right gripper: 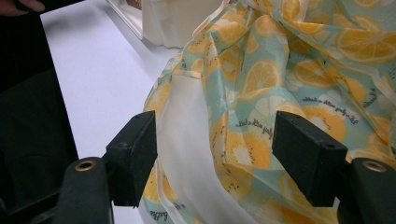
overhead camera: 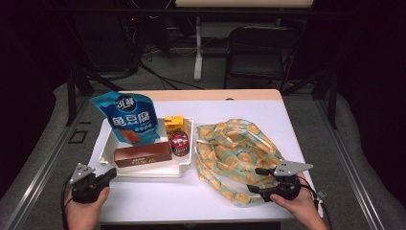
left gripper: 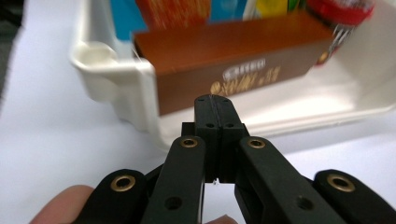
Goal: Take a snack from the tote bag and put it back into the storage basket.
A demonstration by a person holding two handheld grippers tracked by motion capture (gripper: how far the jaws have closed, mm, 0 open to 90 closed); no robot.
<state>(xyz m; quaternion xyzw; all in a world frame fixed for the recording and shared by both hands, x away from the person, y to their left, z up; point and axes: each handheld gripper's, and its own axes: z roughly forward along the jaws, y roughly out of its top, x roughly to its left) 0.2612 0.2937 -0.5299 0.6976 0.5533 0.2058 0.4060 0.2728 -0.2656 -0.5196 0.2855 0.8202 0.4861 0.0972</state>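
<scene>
Two grippers were on the table (overhead camera: pixel 158 194), one per hand. Right gripper (overhead camera: pixel 262 180) had its jaws wide apart, w/ the near edge of the bag (overhead camera: pixel 234 153) sitting between them. In the right gripper view the bag's (right gripper: pixel 289 79) pale opening and lemon-print fabric lay in the gap, closer to the left pad, but I couldn't tell if either pad actually touched it. Not pinched, as far as I could see.

Bag was crumpled flat on the right half of the table, just beside the tray (overhead camera: pixel 143 170) and approx touching its right wall. Long axis ran from the far-left corner toward the near-right, i.e. diagonal, w/ the near end under the right gripper. Opening faced the person's side, I think; the rest was too scrunched to say.

Left gripper (overhead camera: pixel 109 175) had jaws pressed together, nothing between them. It sat at the tray's near-left corner, aimed toward the tray. In the left gripper view the closed tips (left gripper: pixel 215 112) pointed at the box (left gripper: pixel 233 60) lying lengthwise along the tray's (left gripper: pixel 116 79) front wall, near it but apart.

Also in the tray: blue pouch (overhead camera: pixel 127 117) standing at the back, yellow carton (overhead camera: pixel 174 124), red can (overhead camera: pixel 180 143) next to the box (overhead camera: pixel 142 154).
</scene>
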